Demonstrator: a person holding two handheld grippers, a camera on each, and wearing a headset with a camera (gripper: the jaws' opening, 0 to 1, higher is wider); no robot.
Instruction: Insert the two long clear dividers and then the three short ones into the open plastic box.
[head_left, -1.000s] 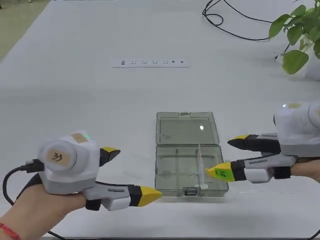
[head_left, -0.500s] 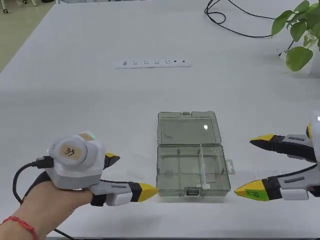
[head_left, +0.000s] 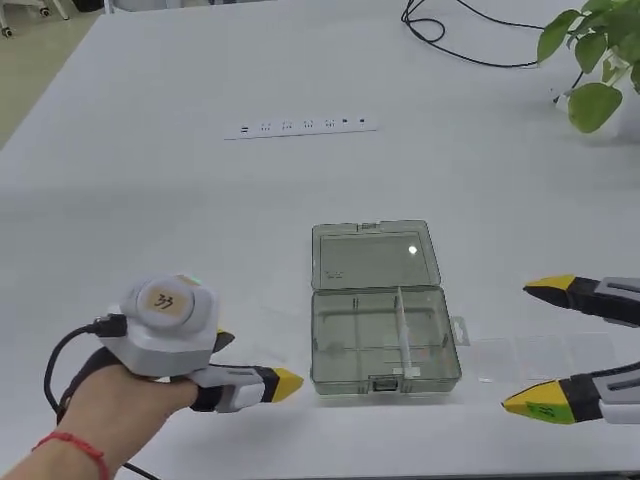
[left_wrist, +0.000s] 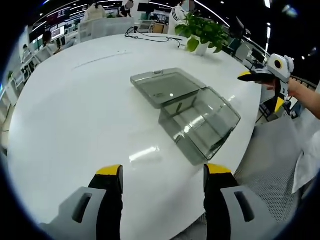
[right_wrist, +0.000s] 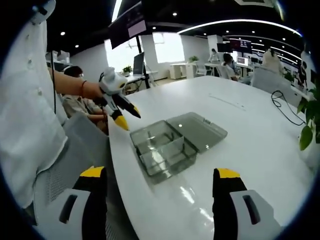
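The box (head_left: 385, 345) lies open, a shallow tray of smoke-tinted clear plastic with rounded corners, and its flat lid (head_left: 375, 255) is folded back behind it on a hinge. One divider (head_left: 402, 332), a thin clear strip, stands on edge inside the box, right of its middle and running front to back. A fainter line seems to cross it, but I cannot tell whether that is a second strip. The spare dividers (head_left: 505, 357) lie flat just right of the box on the smooth white table (head_left: 200, 220), so clear that only their edges catch the light. They look light, stiff and slick, and probably brittle enough to crack under a hard squeeze. Lying flat they offer little to grab, so a gentle pinch across the thin faces near mid-length, once an edge is tipped up, seems the safest hold. The right gripper (head_left: 545, 345) hovers over those pieces to the right of the box, its yellow-tipped jaws spread wide and carrying nothing. The left gripper (head_left: 255, 362) sits to the left of the box near its front corner, jaws likewise wide apart and empty.
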